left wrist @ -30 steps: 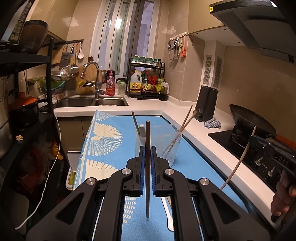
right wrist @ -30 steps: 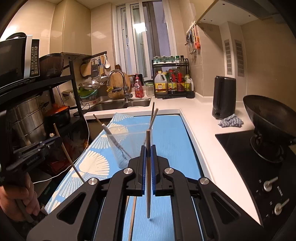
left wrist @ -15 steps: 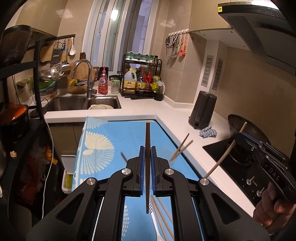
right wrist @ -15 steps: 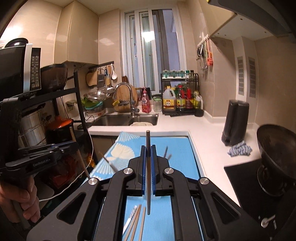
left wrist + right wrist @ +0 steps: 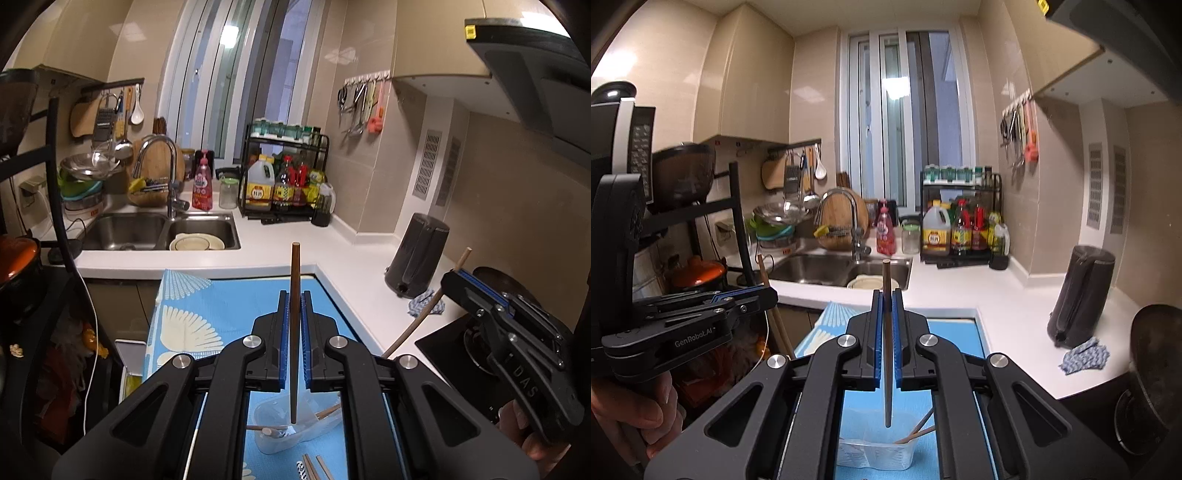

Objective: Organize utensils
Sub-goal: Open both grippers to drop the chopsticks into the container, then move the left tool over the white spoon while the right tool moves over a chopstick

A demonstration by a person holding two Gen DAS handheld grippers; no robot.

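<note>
My left gripper is shut on a dark brown chopstick, held upright with its tip over a clear plastic cup that holds other chopsticks on the blue mat. My right gripper is shut on another brown chopstick, also upright above the same clear cup. The right gripper also shows at the right of the left wrist view, with a pale chopstick in it. The left gripper also shows at the left of the right wrist view.
Loose chopsticks lie on the mat near the cup. A sink and a condiment rack stand behind. A dark knife block, a cloth and a wok are at the right. A shelf rack is at the left.
Both grippers have risen and tilted, each with its chopstick; the cup, earlier in front of them, now sits low beneath the chopstick tips.
</note>
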